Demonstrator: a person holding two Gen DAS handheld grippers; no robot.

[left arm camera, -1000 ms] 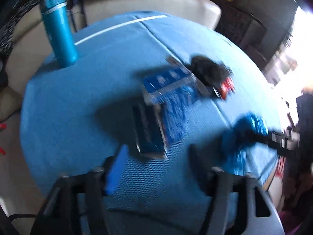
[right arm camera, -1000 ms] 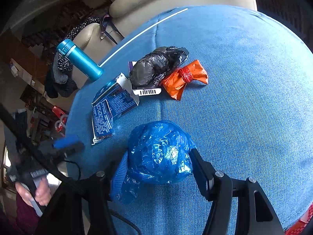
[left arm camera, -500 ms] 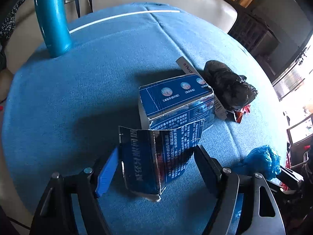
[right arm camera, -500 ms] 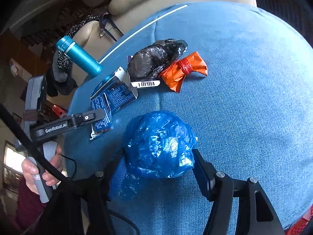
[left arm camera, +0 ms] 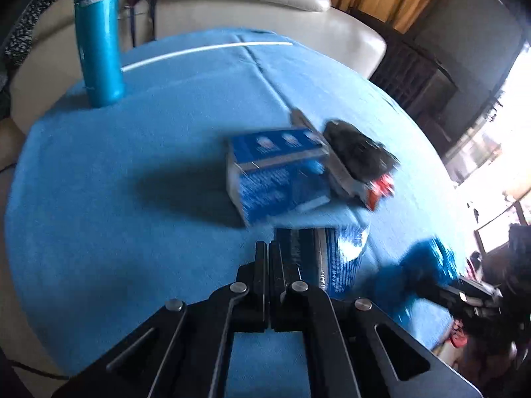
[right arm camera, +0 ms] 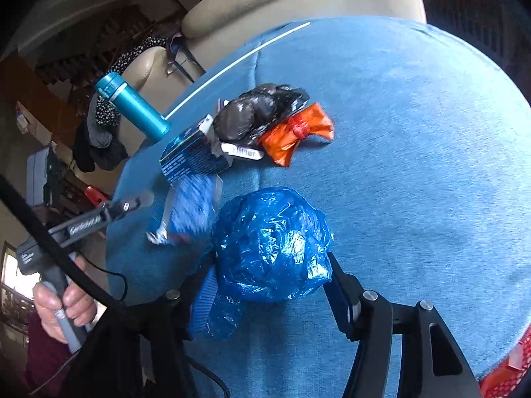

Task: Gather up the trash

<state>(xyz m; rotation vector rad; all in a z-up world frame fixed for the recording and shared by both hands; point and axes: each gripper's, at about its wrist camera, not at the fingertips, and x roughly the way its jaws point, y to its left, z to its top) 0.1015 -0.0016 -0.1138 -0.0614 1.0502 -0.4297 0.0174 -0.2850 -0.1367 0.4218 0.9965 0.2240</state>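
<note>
Blue cloth covers the table, with a cream leather sofa behind it. On the cloth lie a blue carton, a crumpled black plastic bag touching its far end, and an orange wrapper just beside the bag. A teal flask stands upright near the table's far edge.

From the left wrist view, the left gripper has just snapped closed, its jaws pressed flat together with nothing visible between them; the carton's torn flap sits just to the right of the closed fingertips, outside the jaws, and is blurred. A hand holds that gripper's handle.

The right gripper is about half open, clamped around a balled-up blue plastic bag that fills the gap between both fingers.
</note>
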